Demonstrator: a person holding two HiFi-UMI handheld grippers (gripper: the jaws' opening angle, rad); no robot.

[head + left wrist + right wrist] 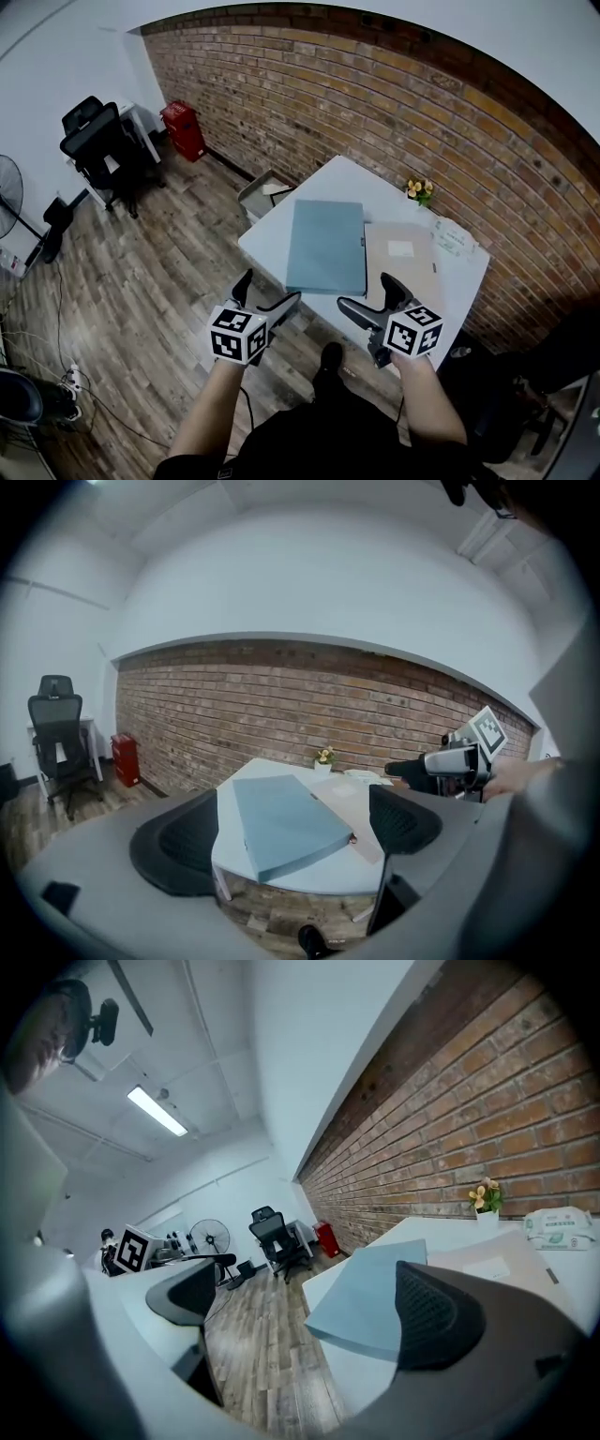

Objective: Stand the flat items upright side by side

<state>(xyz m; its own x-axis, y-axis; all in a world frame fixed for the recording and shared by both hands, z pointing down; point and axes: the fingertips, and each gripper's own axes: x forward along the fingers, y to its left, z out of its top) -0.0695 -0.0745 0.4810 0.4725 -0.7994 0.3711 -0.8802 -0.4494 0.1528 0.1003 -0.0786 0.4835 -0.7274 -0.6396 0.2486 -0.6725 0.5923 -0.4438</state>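
While held in the air short of the near edge of the white table (pixel 339 178), clear of everything on it: left gripper (pixel 270 289) and right gripper (pixel 366 291), side by side at about the same height. Jaws of both spread wide, nothing clamped, nothing between the pads. Through the left gap, only the table top beyond; through the right gap, mostly wooden floor (pixel 159 253).

Flat on the table, toward its left corner: a thick blue-grey folder (pixel 326 246), near end close to the near edge. Just beside it, on the side toward the brick wall (pixel 375 94), a tan folder (pixel 401 272), also lying flat, with a pale label (pixel 401 248) on its top face. Long sides parallel; touching or barely apart, impossible to tell. Neither one upright.

Along the table edge by the brick wall: a small pot of yellow flowers (pixel 419 191) toward the far corner, and further right a soft white pack (pixel 453 237) with green print, close to the tan folder's far end.

On the floor off the table's left edge, an open grey crate (pixel 258 192). Farther off, a black office chair (pixel 98 141) by the white wall, a red box (pixel 184 129) at the foot of the brick wall, and part of a standing fan (pixel 7 192) at the left border.
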